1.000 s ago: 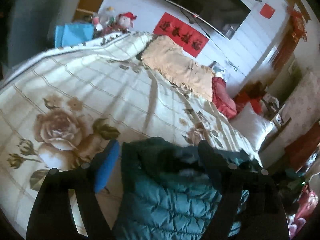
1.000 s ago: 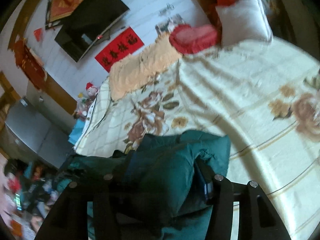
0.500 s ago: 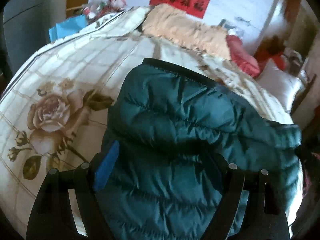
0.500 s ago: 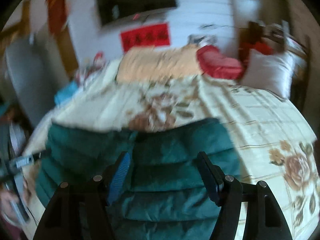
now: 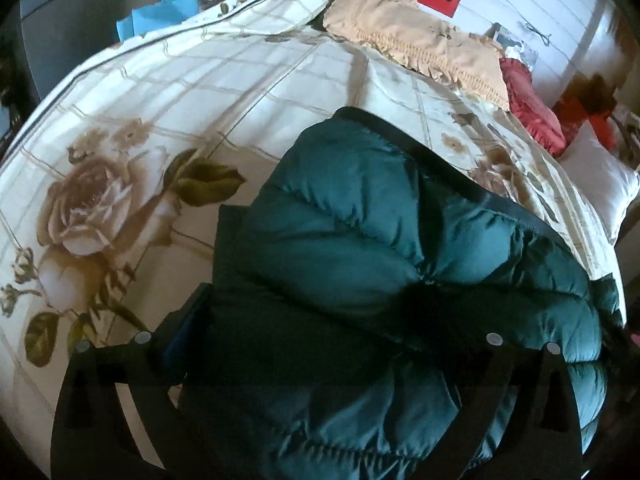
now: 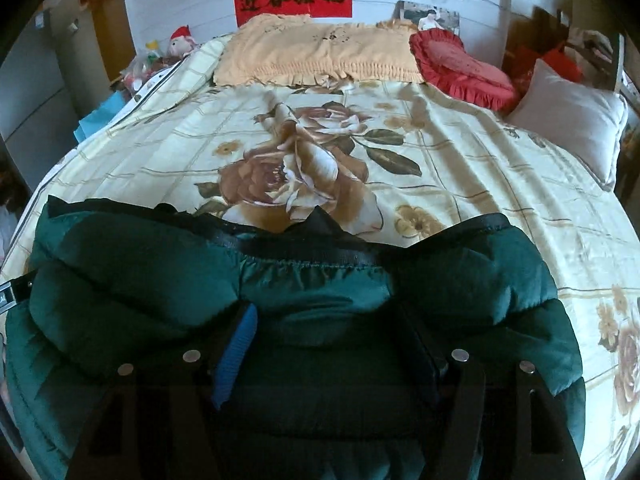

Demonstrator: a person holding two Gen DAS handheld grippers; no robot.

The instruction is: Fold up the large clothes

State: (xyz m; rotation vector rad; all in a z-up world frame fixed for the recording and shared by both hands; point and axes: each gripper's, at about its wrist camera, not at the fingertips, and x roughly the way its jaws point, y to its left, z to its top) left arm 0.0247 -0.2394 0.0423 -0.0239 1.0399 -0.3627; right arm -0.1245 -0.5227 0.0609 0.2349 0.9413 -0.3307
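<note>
A dark green puffer jacket [image 5: 380, 240] lies spread on the floral bedspread [image 5: 160, 120] at the near edge of the bed; it also fills the lower right wrist view [image 6: 320, 280], black trim along its far edge. My left gripper [image 5: 320, 320] has its jaws wide apart, the jacket bulging between and over them. My right gripper [image 6: 328, 332] also has its jaws wide apart with jacket fabric between them; the blue pad of one finger [image 6: 236, 352] shows.
A peach pillow [image 6: 320, 52], a red frilled cushion [image 6: 464, 68] and a white pillow [image 6: 572, 116] lie at the head of the bed. Stuffed toys [image 6: 180, 44] and a blue bag [image 5: 160, 16] sit at the far left corner. The bedspread [image 6: 360, 160] stretches beyond the jacket.
The jacket went from bunched and lifted at the bed's near edge to spread flat on the bedspread. Both grippers swung to face the head of the bed and lowered over it.
</note>
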